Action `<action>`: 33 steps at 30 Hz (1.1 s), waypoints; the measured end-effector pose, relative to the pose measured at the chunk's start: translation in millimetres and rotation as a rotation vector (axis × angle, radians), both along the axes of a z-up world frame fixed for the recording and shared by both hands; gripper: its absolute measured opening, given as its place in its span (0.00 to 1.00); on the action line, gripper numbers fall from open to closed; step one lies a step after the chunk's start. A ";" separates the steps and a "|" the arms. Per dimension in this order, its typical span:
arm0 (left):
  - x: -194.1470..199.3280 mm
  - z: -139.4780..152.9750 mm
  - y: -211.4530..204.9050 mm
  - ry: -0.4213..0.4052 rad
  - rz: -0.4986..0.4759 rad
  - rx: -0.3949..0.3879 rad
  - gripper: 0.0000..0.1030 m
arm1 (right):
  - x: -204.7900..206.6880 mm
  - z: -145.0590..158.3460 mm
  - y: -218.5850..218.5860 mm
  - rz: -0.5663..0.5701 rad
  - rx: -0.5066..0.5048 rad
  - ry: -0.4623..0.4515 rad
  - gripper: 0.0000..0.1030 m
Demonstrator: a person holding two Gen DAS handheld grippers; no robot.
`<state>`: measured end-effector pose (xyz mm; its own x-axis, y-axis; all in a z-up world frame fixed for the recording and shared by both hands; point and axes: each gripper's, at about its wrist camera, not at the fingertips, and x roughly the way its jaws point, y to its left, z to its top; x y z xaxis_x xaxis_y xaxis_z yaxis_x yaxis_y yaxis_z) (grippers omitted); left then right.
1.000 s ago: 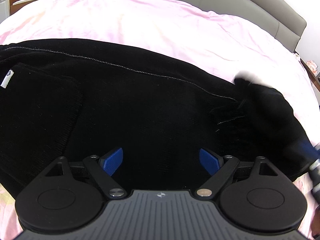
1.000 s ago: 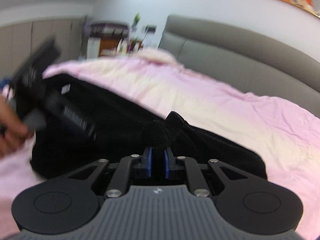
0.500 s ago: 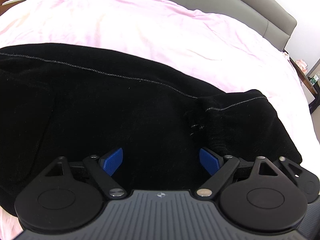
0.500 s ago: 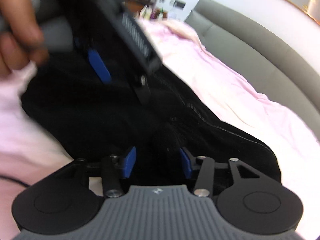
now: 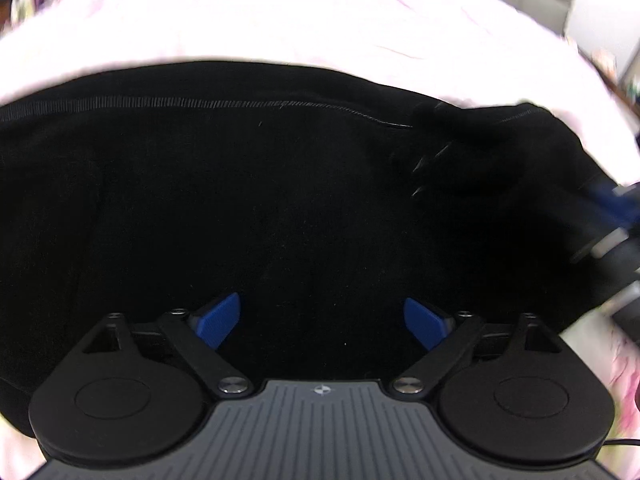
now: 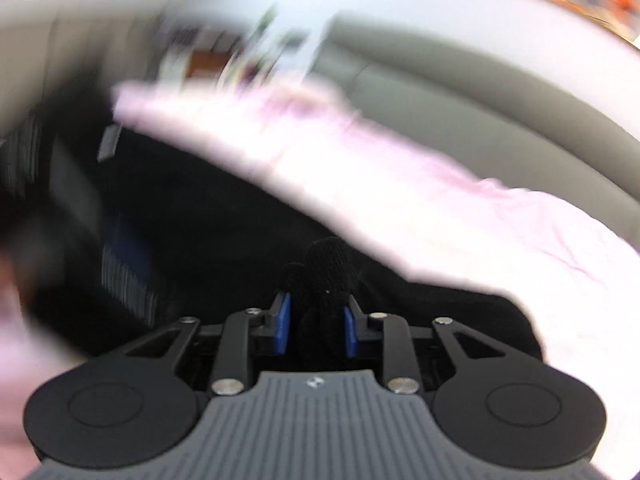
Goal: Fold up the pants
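i have the left gripper [image 5: 322, 316] hanging over the middle of the black pants [image 5: 280, 184], jaws spread wide, both blue pads clear of the cloth, holding nothing. the right gripper [image 6: 316, 330] has a bunched knot of the black fabric between its pads: the jaws have just been closing, and now stand narrow and pressed onto that wad.

as for progress, i judge the fold partly made. the pants lie as 1 broad dark slab across the pink bedspread [image 5: 320, 20], a stitched seam running from 9 o'clock to 2 o'clock along the far edge in the left view, with a lump of doubled cloth at 2 o'clock. a further fold and some smoothing look to be left; i cannot tell how many layers are stacked.

the left view gives me the flat spread of the garment and, blurred at 3 o'clock, the right tool at the cloth's edge. it does not show that grip itself. the right view does, close at 6 o'clock, plus the left tool as a dark smear at 9 o'clock, and farther off at 1 o'clock the grey headboard [image 6: 460, 92] and wall, all heavily blurred.
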<state>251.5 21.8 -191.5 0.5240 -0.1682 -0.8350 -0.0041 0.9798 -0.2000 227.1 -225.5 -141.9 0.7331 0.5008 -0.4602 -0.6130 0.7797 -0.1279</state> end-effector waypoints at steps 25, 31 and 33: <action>37.9 67.6 -42.8 -0.161 -0.092 -0.073 1.00 | -5.1 -25.0 8.2 0.117 -0.079 0.168 0.47; 52.0 60.9 -61.8 -0.176 -0.143 -0.114 1.00 | 22.3 -15.4 -37.9 -0.151 0.026 0.143 0.38; 50.5 56.7 -65.9 -0.181 -0.158 -0.129 1.00 | 34.1 -16.8 -53.7 -0.265 0.073 0.146 0.30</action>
<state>302.0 -44.2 -134.9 0.6219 -0.3588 -0.6961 0.1937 0.9317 -0.3072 261.3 -279.2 -158.6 0.7713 0.3365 -0.5403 -0.3949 0.9187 0.0086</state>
